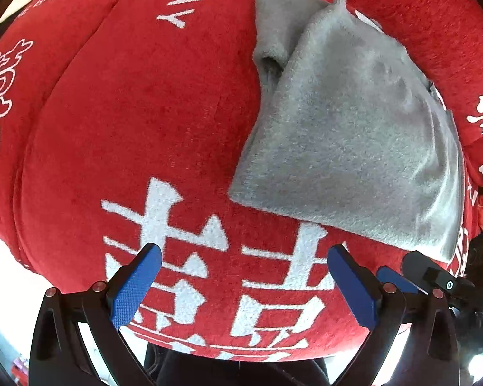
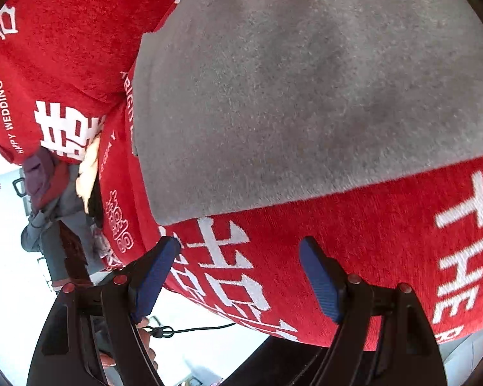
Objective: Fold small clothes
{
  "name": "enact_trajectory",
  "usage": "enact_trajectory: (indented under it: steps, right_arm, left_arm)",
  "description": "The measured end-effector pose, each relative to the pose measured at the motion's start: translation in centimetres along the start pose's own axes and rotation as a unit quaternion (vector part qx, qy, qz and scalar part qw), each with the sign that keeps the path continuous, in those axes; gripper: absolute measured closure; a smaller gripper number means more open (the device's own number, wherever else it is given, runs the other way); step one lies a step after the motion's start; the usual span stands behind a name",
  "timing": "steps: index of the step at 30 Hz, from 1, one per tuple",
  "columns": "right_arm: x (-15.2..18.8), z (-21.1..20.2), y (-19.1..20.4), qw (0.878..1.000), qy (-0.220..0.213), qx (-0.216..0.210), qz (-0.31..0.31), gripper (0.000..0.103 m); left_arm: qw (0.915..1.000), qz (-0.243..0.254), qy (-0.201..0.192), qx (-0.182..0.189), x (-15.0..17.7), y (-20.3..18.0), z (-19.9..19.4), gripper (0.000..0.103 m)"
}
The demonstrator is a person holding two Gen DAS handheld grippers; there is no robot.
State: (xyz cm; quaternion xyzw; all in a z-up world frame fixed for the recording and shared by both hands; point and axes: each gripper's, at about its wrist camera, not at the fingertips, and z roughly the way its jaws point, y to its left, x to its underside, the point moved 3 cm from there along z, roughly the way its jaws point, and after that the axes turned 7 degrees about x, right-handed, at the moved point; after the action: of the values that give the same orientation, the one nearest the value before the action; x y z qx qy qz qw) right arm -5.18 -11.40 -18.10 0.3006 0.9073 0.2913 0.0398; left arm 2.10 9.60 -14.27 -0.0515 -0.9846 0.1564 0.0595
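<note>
Item: grey fleece garment [image 1: 347, 122], small, soft; lies on red plush cushion with white lettering [image 1: 128, 122], at 1 o'clock in my left wrist view, filling 12 to 2 o'clock in right.
Left gripper [image 1: 244, 286]: blue pads wide apart, holding nothing, short of cloth edge.
Right gripper [image 2: 241, 280]: likewise spread, empty, just below near hem.
Progress, my judgement: garment already doubled over, one sleeve-like flap protruding at 12 o'clock; final fold or tidy remains.
</note>
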Motion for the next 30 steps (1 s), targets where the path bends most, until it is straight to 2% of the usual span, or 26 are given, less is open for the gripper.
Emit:
enact_trajectory:
  steps: [3,6,9,12,13,16,18,19,20,22,30]
  right_arm:
    - [-0.4,0.4,0.0,1.0,0.008,-0.025,0.006,0.021]
    - [-1.1,0.8,-0.4,0.998,0.007,-0.063,0.031,0.021]
    - [-1.9,1.3,-0.7,0.994,0.004,-0.094,0.054,0.021]
    - [-2.6,1.7,-0.8,0.991,0.005,-0.117,0.064,0.021]
    - [-2.7,1.8,-0.8,0.99,0.005,-0.123,0.069,0.021]
    - [-2.9,2.0,-1.1,0.985,0.003,-0.145,0.094,0.023]
    - [-3.0,2.3,-1.4,0.981,0.004,-0.158,0.113,0.036]
    - [-3.2,2.5,-1.7,0.98,0.004,-0.16,0.122,0.052]
    - [-3.2,2.5,-1.8,0.979,0.004,-0.158,0.127,0.073]
    - [-3.5,2.5,-2.0,0.977,0.0,-0.17,0.132,0.094]
    - [-4.2,-0.1,-0.3,0.975,-0.013,-0.204,0.081,0.094]
  left_arm:
    - [0.9993,-0.015,0.0,0.034,-0.3,-0.5,0.4,0.0]
    - [0.9948,-0.066,-0.012,0.077,-0.7,0.0,0.5,0.0]
    - [0.9906,-0.092,-0.018,0.1,-1.0,0.5,0.7,0.0]
    - [0.9845,-0.11,-0.023,0.135,-1.1,0.8,0.7,0.0]
    - [0.9804,-0.108,-0.025,0.162,-1.0,0.7,0.9,0.0]
    - [0.9757,-0.111,-0.028,0.187,-1.1,0.3,0.8,0.0]
    - [0.976,-0.104,-0.029,0.189,-1.2,-0.5,1.0,0.0]
    - [0.9753,-0.1,-0.028,0.195,-1.2,-1.0,1.2,0.0]
    - [0.9744,-0.099,-0.028,0.2,-1.3,-1.4,1.2,0.0]
    - [0.9705,-0.1,-0.029,0.218,-1.1,-2.2,1.1,0.0]
    - [0.9476,-0.132,-0.059,0.285,-2.2,-4.3,1.5,0.0]
